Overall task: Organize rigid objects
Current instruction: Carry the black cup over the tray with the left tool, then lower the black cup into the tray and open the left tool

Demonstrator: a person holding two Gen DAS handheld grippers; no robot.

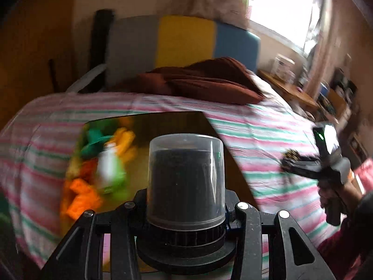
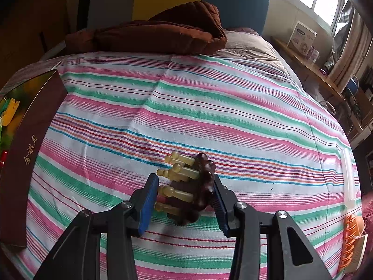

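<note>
Right tongs [image 2: 185, 200]: clenched on a dark brown massage brush [image 2: 198, 186] with pale yellow knobbed prongs pointing left, the blue pads [image 2: 148, 200] pressing both sides; the brush is either just lifted or resting on the striped bedsheet [image 2: 209, 98], which of the two cannot be told. Left tongs [image 1: 186, 212]: grasping a clear-domed cylindrical container [image 1: 186, 182] with a dark core and black ribbed base, held upright over the near edge of a dark box [image 1: 223, 149]. Box: on the bed, left of the right tongs, maroon outer wall with gold characters, glossy interior holding blurred orange, green, yellow and white plastic pieces [image 1: 93, 175]. Farther out: brown folded quilt [image 2: 151, 32] at the far end of the bed, grey, yellow and blue headboard behind it; orange slotted item [image 2: 352, 240] at the right edge of the bed. Step in hand, as judged: both items picked and bound for the box. Next move calls for lowering the container into a free corner, then carrying the brush left and releasing it inside without snagging the prongs.
</note>
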